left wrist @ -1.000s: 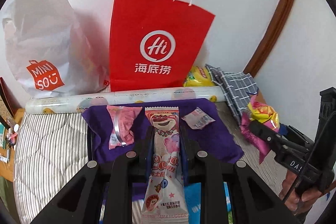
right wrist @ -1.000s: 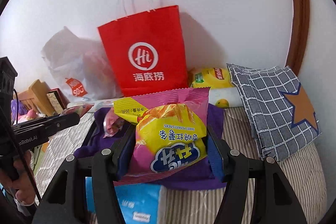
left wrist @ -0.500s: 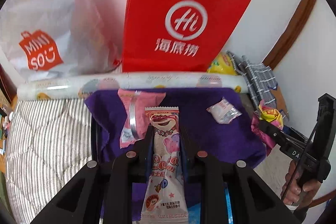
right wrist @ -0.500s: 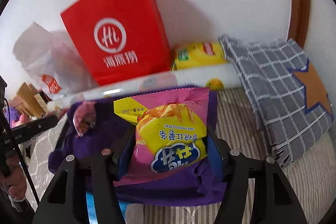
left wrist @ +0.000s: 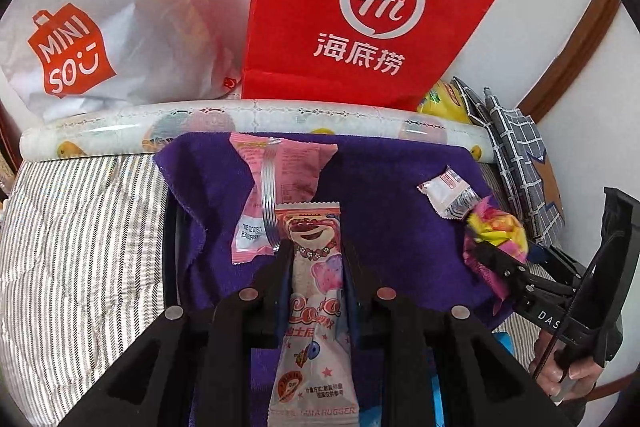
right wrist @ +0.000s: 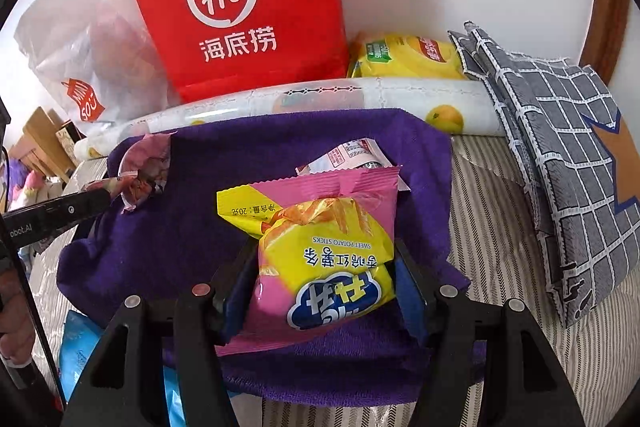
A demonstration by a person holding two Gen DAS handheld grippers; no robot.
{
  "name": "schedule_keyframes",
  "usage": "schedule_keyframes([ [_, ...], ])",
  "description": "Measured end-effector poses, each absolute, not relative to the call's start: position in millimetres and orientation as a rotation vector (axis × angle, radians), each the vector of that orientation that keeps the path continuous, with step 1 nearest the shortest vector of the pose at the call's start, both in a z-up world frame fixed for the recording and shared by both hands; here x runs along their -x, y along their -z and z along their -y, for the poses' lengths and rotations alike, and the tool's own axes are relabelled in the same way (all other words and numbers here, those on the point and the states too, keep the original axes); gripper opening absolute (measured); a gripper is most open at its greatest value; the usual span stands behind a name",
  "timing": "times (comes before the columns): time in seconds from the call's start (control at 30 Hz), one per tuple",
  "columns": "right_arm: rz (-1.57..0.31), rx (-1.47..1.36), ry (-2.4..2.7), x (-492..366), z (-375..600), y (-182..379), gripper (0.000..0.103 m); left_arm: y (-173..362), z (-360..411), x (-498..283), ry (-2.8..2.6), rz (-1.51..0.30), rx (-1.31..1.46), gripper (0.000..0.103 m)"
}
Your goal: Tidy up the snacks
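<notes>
A purple towel (left wrist: 400, 195) covers the striped bed. At lower centre, the left tool (left wrist: 314, 259) pinches a slim, light bear wrapper (left wrist: 316, 291); the right tool (right wrist: 324, 267), jaws just widening, still brackets a puffy, slippery sweet-potato bag (right wrist: 324, 259), best gripped mid-body.

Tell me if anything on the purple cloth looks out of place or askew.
Nothing is spilled or torn. The purple cloth is rumpled, with uneven edges. The pink packet lies skewed, back side up. The small white packet lies apart at an angle near the cloth's right edge.
</notes>
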State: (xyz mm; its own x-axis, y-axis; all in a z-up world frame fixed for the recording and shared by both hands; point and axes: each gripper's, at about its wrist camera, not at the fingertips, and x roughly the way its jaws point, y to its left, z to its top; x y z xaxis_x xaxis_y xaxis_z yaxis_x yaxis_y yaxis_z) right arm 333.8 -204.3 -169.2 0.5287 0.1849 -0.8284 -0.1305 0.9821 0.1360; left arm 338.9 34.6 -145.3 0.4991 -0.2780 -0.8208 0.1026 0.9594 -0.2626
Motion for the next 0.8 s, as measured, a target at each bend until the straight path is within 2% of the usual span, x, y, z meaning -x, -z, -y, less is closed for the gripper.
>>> schedule_keyframes([
  [0.3,-0.914,-0.027,-0.216,-320,201,144,0.079,145,-33,-339,0.240,-1.035,0.185,0.024],
  [0.47,-0.896,-0.023,-0.191,-310,202,125,0.080,142,-31,-338,0.247,-1.050,0.172,0.049],
  [0.63,-0.857,-0.006,-0.145,-290,203,107,0.089,125,-30,-331,0.260,-1.012,0.170,0.050],
  [0.8,-0.842,0.032,-0.071,-269,205,93,0.089,106,-31,-319,0.265,-0.965,0.166,0.050],
])
